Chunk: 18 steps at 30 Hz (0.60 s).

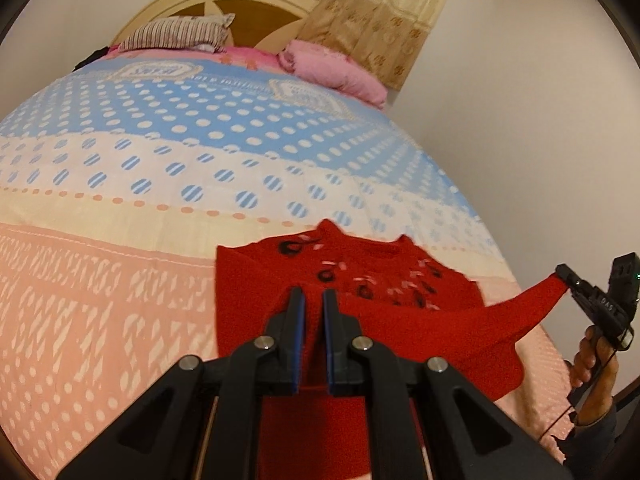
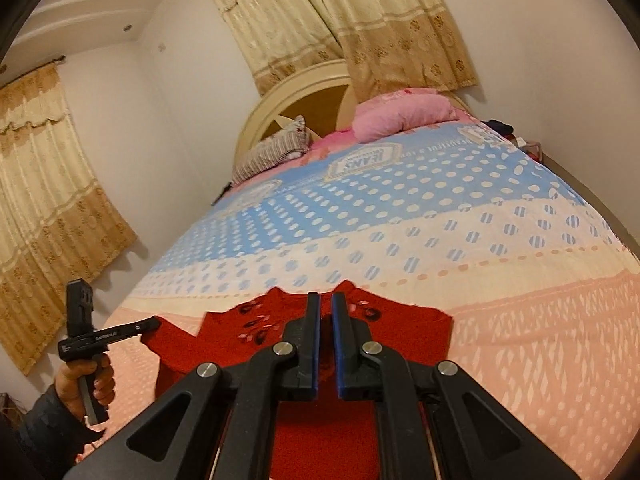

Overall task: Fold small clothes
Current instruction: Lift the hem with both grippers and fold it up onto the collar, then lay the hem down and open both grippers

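Observation:
A small red knitted sweater (image 1: 380,284) with black and pink motifs lies on the bed near its foot; it also shows in the right wrist view (image 2: 408,328). My left gripper (image 1: 314,294) has its fingers close together on a fold of the sweater, which hangs below them. It shows from the side in the right wrist view (image 2: 154,324), pinching the sweater's corner. My right gripper (image 2: 326,298) is likewise shut on red fabric. It shows in the left wrist view (image 1: 562,274), pulling a sleeve corner out taut to the right.
The bed (image 1: 120,280) has a dotted blue, cream and pink cover. A striped pillow (image 1: 176,32) and a pink pillow (image 1: 336,68) lie by the headboard. Curtains (image 2: 52,200) hang on the walls. The bed's right edge is near a wall.

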### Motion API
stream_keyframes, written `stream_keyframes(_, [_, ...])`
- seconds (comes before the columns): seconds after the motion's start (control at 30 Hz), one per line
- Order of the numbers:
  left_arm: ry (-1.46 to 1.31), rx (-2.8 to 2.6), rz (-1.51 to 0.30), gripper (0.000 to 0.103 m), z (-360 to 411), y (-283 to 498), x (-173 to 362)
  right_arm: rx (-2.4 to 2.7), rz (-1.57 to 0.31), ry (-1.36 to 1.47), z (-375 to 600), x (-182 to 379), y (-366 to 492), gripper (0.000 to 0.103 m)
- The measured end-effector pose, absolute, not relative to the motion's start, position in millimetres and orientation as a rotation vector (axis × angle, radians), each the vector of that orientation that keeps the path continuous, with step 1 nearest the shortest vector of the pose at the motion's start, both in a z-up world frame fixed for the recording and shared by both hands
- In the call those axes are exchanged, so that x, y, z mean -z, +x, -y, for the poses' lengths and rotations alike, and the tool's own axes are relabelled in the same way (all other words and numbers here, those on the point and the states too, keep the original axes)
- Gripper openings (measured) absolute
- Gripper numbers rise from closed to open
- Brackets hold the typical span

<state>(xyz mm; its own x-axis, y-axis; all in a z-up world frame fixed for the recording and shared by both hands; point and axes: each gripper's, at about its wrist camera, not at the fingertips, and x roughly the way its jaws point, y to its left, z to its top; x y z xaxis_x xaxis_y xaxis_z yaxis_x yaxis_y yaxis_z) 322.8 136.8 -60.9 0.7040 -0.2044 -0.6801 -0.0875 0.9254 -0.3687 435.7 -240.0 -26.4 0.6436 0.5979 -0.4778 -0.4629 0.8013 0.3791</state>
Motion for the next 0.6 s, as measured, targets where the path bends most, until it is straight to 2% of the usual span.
stream_keyframes(0.13, [-0.404, 0.045, -0.843, 0.009, -145.7, 346.2, 84.5, -0.560, -0.662, 0.213, 229.6, 44.3, 468.4, 0.005])
stream_keyframes(0.17, [-0.416, 0.027, -0.848, 0.014, -149.0, 351.1, 91.2, -0.552, -0.670, 0.215, 227.7, 48.2, 473.5, 0.005])
stream_keyframes(0.3, [-0.491, -0.037, -0.849, 0.016, -166.6, 355.3, 107.6, -0.473, -0.717, 0.163, 213.5, 75.6, 506.9, 0.006])
stream_keyframes(0.37, [-0.515, -0.051, -0.839, 0.032, -174.6, 346.2, 110.3, -0.446, -0.734, 0.170, 215.2, 85.7, 513.1, 0.007])
stream_keyframes(0.4, [-0.509, -0.056, -0.833, 0.036, -177.2, 341.3, 110.3, -0.448, -0.742, 0.180, 217.2, 89.8, 513.7, 0.016])
stream_keyframes(0.43, [-0.477, -0.076, -0.834, 0.044, -178.0, 335.2, 110.0, -0.456, -0.747, 0.185, 219.5, 94.7, 512.1, 0.040])
stream_keyframes(0.5, [-0.399, -0.079, -0.842, 0.051, -173.8, 326.2, 110.0, -0.470, -0.746, 0.164, 220.5, 101.3, 504.8, 0.065])
stream_keyframes(0.6, [-0.258, -0.053, -0.879, 0.059, -154.8, 314.5, 112.4, -0.494, -0.777, 0.096, 213.3, 108.8, 489.9, 0.065])
